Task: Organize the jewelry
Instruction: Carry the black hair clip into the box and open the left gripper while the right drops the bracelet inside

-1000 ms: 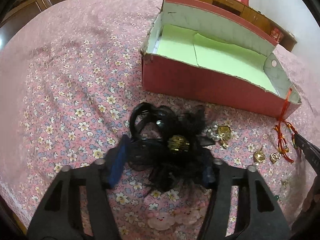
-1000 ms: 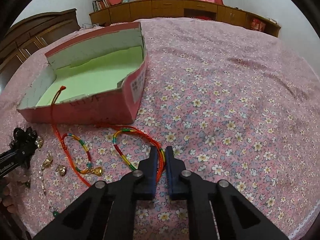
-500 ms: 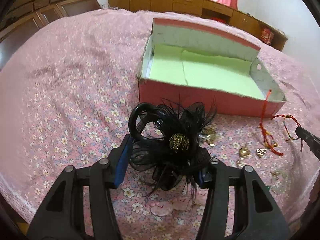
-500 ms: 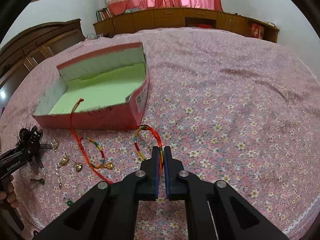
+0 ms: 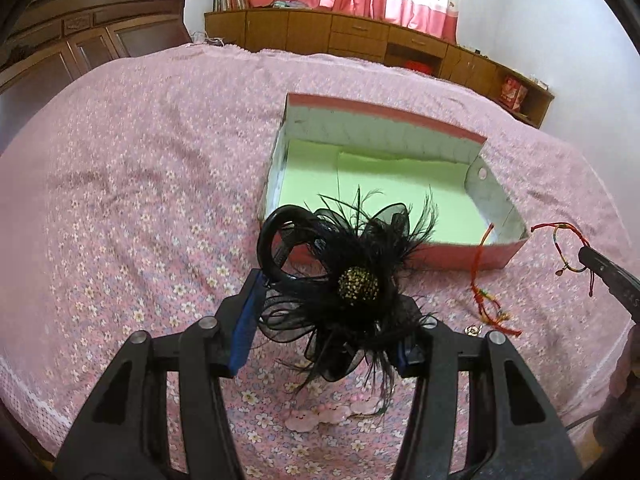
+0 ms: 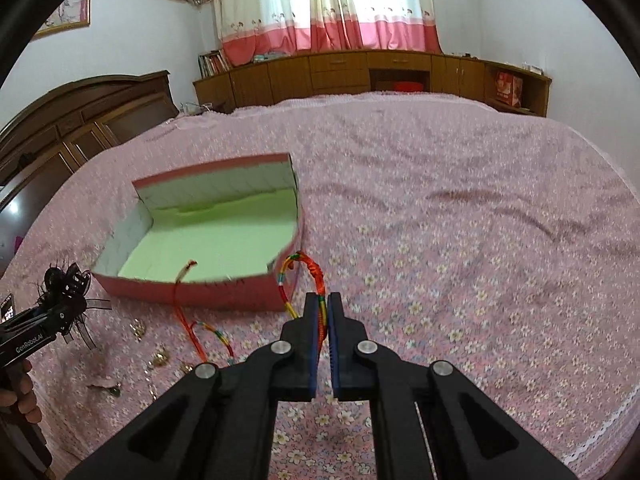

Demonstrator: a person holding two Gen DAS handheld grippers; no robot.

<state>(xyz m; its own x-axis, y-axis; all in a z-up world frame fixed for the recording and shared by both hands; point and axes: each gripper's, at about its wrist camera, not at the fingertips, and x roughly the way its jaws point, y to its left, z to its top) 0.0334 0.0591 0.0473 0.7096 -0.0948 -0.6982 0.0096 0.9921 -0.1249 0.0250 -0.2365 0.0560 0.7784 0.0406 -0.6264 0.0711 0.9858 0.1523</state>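
Observation:
A black feather hair clip [image 5: 356, 284] with a gold bead centre hangs above the bed, and my left gripper [image 5: 328, 320] is shut on it. Behind it lies the pink box [image 5: 384, 110] with its green lining. In the right wrist view my right gripper [image 6: 322, 304] is shut on a red and multicolour cord bracelet [image 6: 316, 272], lifted off the cover beside the box [image 6: 192, 296]. That bracelet [image 5: 560, 232] also dangles at the right of the left wrist view. A second cord bracelet [image 6: 192, 328] lies on the bed, one end draped over the box's front wall.
Small gold charms [image 6: 160, 358] and pink clips [image 5: 320, 412] are scattered on the flowered bed cover in front of the box. Wooden cabinets [image 6: 360, 72] line the far wall, with a dark wardrobe [image 5: 80, 40] at the left. The bed's lace edge [image 6: 600, 432] runs close below.
Both grippers have risen from the bed. The hair clip has come up off the cover in the left one, and the cord bracelet has lifted with the right one.

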